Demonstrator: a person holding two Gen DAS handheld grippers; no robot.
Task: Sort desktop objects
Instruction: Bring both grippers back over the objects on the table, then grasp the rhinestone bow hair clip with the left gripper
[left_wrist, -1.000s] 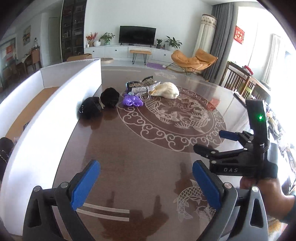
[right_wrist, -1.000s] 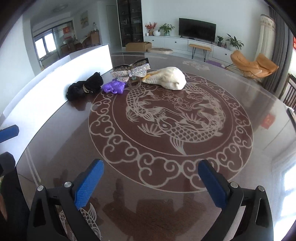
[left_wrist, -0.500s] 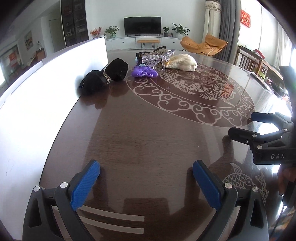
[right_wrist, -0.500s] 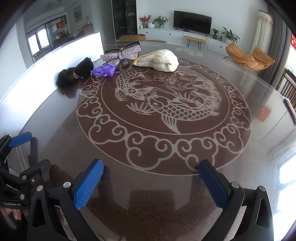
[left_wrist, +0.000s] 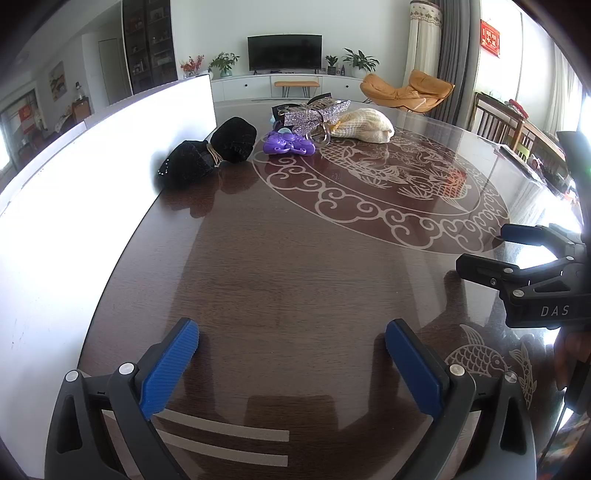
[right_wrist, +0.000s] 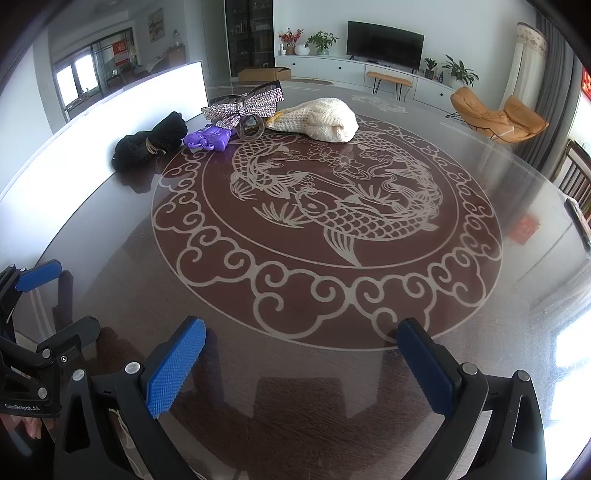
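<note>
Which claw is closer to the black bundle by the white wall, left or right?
Left, though only by a little. The left claw is low over the table's near edge, with the black bundle ahead to its left. The right claw is beside it, farther to the right. Both are open and empty.

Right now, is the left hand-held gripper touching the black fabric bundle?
Apart. The left wrist view shows the left hand-held gripper open, bare table between it and the black fabric bundle.

Bright lounge: television (left_wrist: 284, 52), orange armchair (left_wrist: 406, 90)
</note>
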